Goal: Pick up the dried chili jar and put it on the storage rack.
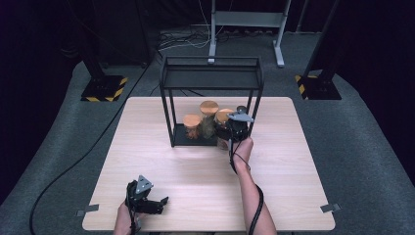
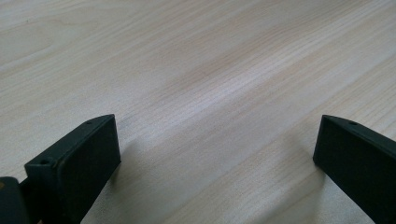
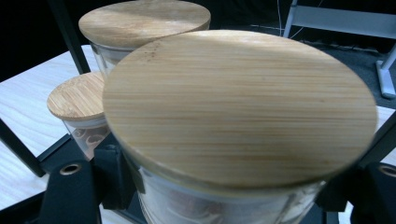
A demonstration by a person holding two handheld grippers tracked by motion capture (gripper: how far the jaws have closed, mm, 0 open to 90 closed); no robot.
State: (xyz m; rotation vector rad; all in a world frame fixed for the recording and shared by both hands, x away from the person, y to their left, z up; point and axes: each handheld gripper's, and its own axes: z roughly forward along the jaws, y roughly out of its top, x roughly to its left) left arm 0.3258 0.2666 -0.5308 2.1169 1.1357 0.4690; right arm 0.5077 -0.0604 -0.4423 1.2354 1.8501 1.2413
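Jar (image 3: 238, 107) gripped at rack (image 1: 169, 105) edge.

Glass jar (image 3: 233, 200) with round bamboo lid (image 3: 238, 107), upright, clamped between right gripper (image 1: 237, 128) jaws just below lid. Sits at front right corner of black rack's lower shelf. Two similar lidded jars stand just beyond claw, to its left.

No legible text or labels
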